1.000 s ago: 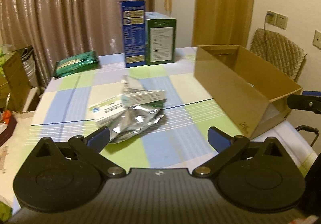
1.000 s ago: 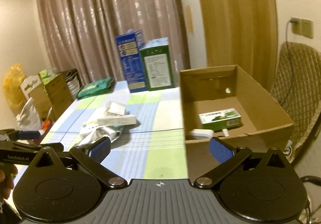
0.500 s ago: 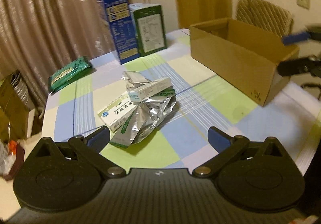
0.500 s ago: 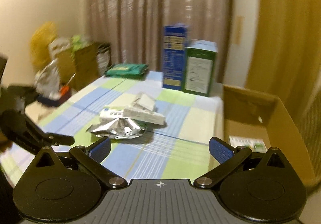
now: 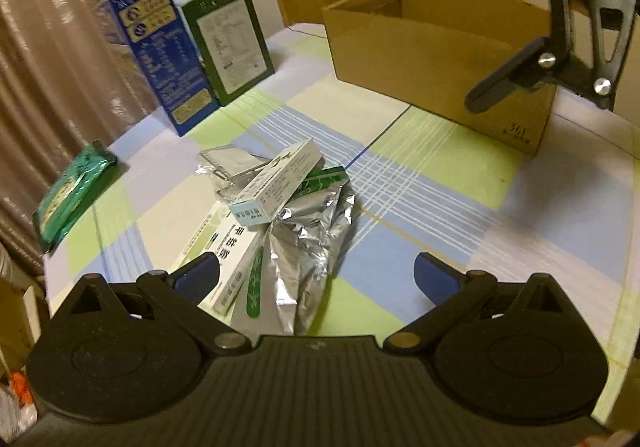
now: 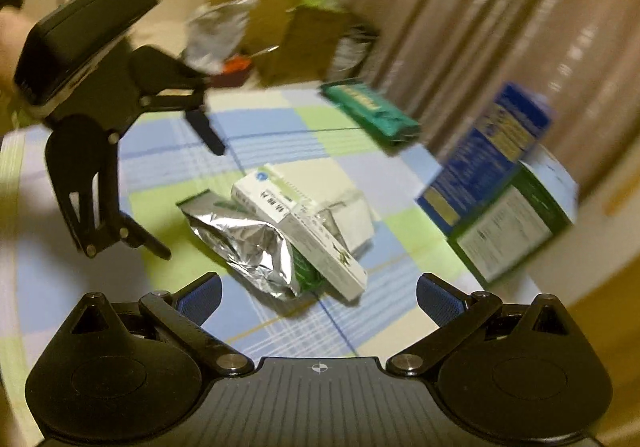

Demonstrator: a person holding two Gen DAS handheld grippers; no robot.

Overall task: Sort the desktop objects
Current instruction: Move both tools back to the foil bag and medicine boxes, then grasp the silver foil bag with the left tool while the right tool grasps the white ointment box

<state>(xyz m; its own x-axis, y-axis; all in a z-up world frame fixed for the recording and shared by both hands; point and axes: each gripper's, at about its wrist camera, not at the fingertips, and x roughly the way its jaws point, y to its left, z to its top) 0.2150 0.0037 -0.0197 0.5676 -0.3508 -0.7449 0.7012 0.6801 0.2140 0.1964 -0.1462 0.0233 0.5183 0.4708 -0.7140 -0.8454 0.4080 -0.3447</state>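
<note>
Now both grippers have swung in over the pile: the left gripper (image 5: 316, 275) and right gripper (image 6: 318, 295) hang spread wide, holding nothing. A slim white carton (image 5: 276, 183) rests atop the foil pouches (image 5: 308, 243), mid-table (the cardboard box (image 5: 436, 47) stands well apart). Picking looks imminent.

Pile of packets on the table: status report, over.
Left gripper and right gripper: jaws open, both empty. Pile untouched: slim white box on top of foil pouch. Cardboard box waiting behind. Nothing in the way.
</note>
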